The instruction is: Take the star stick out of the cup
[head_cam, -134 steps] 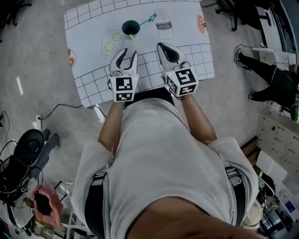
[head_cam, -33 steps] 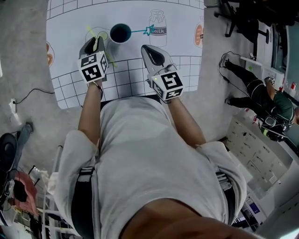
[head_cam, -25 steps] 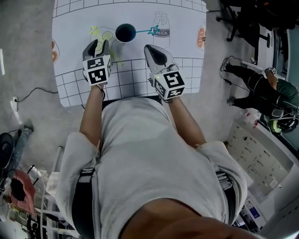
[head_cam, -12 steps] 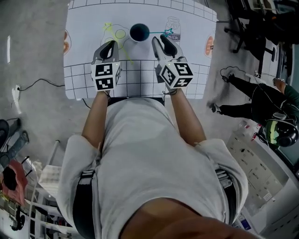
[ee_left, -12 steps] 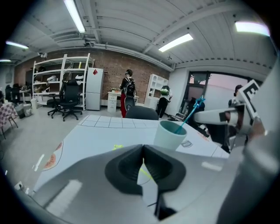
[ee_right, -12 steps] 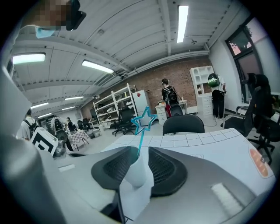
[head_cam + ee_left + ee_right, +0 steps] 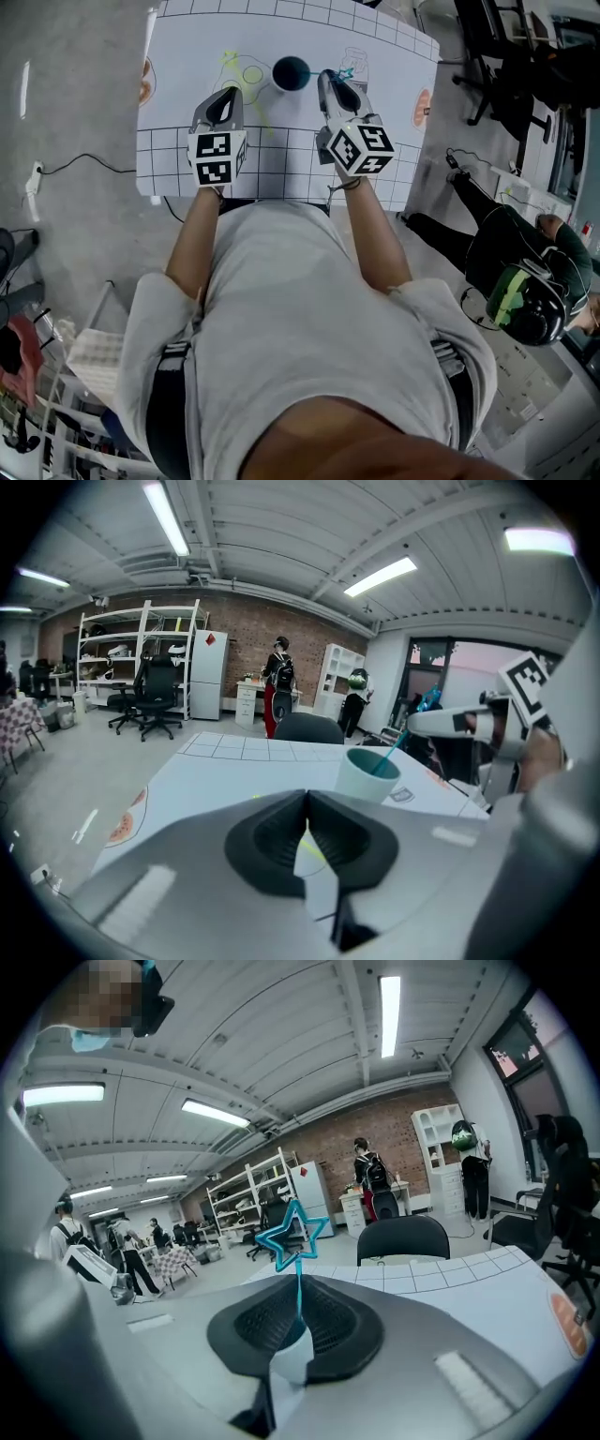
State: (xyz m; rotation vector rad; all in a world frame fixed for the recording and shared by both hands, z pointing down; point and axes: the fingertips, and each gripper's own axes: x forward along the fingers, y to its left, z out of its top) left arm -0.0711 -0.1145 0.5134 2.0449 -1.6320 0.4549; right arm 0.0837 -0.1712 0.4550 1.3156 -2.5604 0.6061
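Leftmost, the left gripper [image 7: 227, 94] hovers above the white gridded table [image 7: 187, 56] with its jaws pressed together. Just right of it stands the cup [image 7: 291, 73], and the blue star stick [image 7: 292, 1234] leans out of it rightward, its lower end inside. The right gripper [image 7: 328, 82] has just been closing its jaws, which pinch the stem below the star.

Ceiling strip lights [image 7: 167, 519] light the room brightly and evenly, glaring white. Both gripper views bulge and darken at the corners; left gripper [image 7: 307, 797] and right gripper [image 7: 299, 1288] look soft up near.
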